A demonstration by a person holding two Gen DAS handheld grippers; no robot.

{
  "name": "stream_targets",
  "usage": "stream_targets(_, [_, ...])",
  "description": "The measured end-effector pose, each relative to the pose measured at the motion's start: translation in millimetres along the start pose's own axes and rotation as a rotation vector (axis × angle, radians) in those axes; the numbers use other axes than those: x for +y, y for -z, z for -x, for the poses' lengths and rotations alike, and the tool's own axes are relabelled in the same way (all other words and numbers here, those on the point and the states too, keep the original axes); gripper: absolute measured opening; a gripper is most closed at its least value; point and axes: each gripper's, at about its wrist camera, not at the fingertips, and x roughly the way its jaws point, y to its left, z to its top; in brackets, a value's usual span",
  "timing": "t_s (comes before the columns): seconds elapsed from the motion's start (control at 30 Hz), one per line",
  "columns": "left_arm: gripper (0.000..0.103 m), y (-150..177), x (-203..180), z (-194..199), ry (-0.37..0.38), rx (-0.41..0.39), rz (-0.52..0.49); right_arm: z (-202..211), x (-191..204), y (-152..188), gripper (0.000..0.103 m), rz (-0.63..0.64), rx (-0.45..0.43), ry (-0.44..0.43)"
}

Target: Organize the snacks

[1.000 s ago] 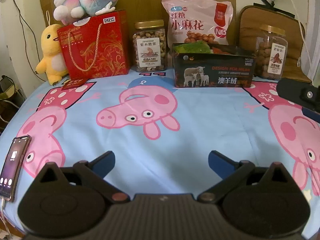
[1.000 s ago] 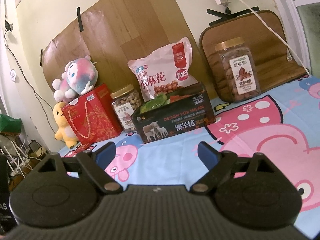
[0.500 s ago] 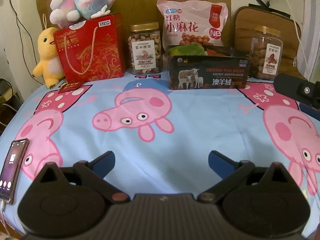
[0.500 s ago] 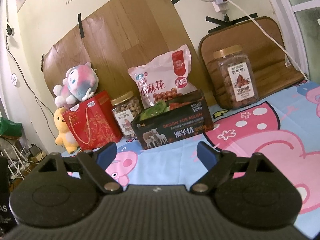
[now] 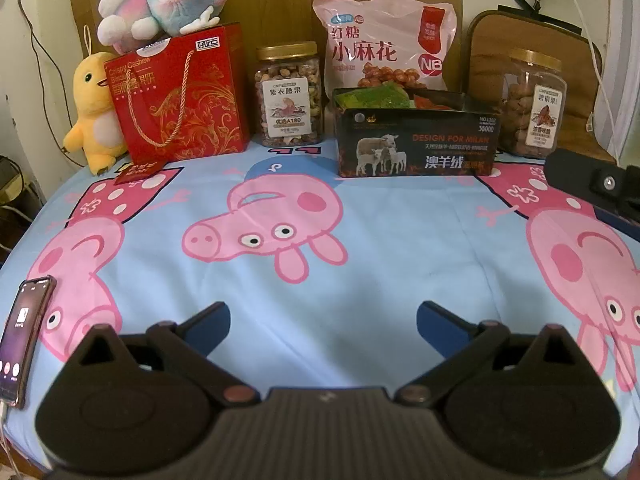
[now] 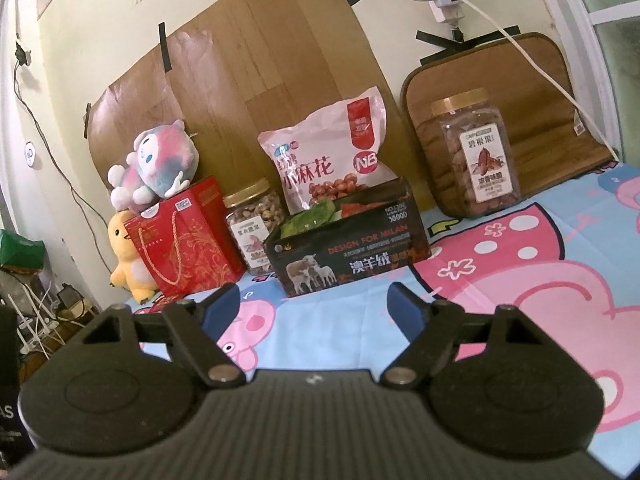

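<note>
Both the left gripper point(image 5: 323, 316) and the right gripper point(image 6: 313, 303), its jaws just narrowing slightly, gape empty over the pig-print bedsheet point(image 5: 360, 248), the black cardboard snack box point(image 5: 416, 142) at one o'clock

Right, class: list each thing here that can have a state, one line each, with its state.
Black box: open-topped, green and red packets inside.
Left nut jar: lid on, upright.
Right nut jar: lid on, upright.
Pink snack bag: sealed, standing behind the box.
Phone: screen lit.
Left gripper: open, empty.
Right gripper: open, empty, jaws just closing slightly.
</note>
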Motion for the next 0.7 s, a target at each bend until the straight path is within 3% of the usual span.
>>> stream_targets(0.7, [0.103, -0.4, 3.4, -0.9, 0.000, 0.004, 0.017, -2.1, 1.8, 2.3, 0.077, 0.010, 0.032, -0.022])
